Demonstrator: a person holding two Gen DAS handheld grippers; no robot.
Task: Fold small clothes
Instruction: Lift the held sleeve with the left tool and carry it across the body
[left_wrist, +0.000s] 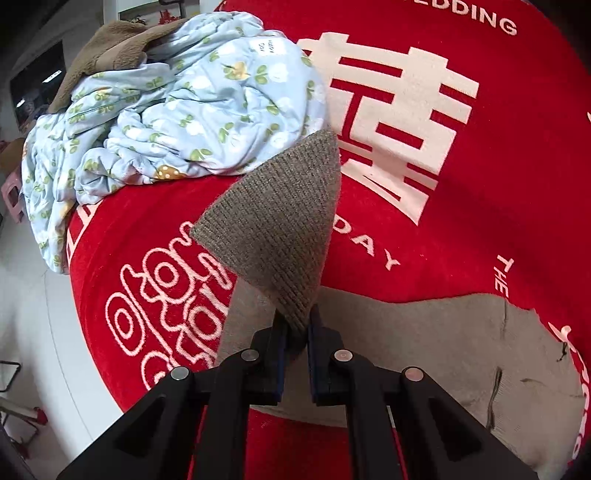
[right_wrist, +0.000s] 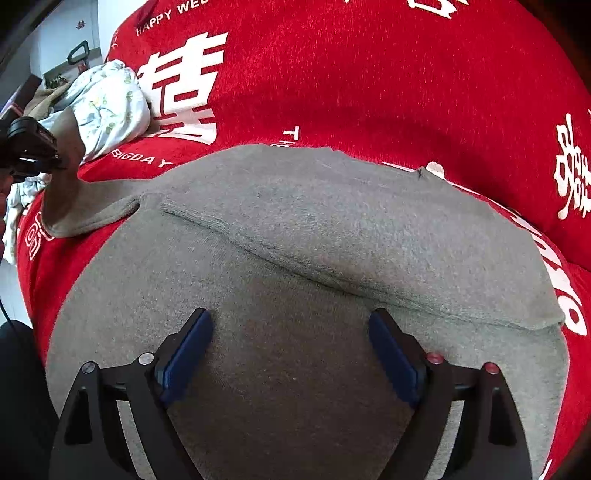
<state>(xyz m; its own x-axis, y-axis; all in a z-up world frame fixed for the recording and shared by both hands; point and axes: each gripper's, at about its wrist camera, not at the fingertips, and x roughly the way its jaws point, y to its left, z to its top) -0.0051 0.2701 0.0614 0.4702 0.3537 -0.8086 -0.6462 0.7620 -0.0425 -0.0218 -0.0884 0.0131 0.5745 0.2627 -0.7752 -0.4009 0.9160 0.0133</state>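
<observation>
A grey knit sweater (right_wrist: 295, 229) lies spread flat on a red bedspread (right_wrist: 369, 74). My left gripper (left_wrist: 297, 325) is shut on the sweater's ribbed sleeve cuff (left_wrist: 280, 225), which stands up from the fingers as a cone above the bed. The sweater body (left_wrist: 424, 350) lies below and to the right of it. In the right wrist view the lifted sleeve (right_wrist: 70, 199) rises at the far left to the left gripper (right_wrist: 61, 162). My right gripper (right_wrist: 290, 325) hangs open just over the sweater's body, with nothing between its blue pads (right_wrist: 192, 354).
A crumpled light-blue floral quilt (left_wrist: 184, 110) and a brown fleece (left_wrist: 110, 44) are heaped at the bed's far left corner. The red bedspread (left_wrist: 480, 184) carries large white characters. Beyond the bed's left edge lies pale floor (left_wrist: 29, 314) with a pink stool (left_wrist: 11, 195).
</observation>
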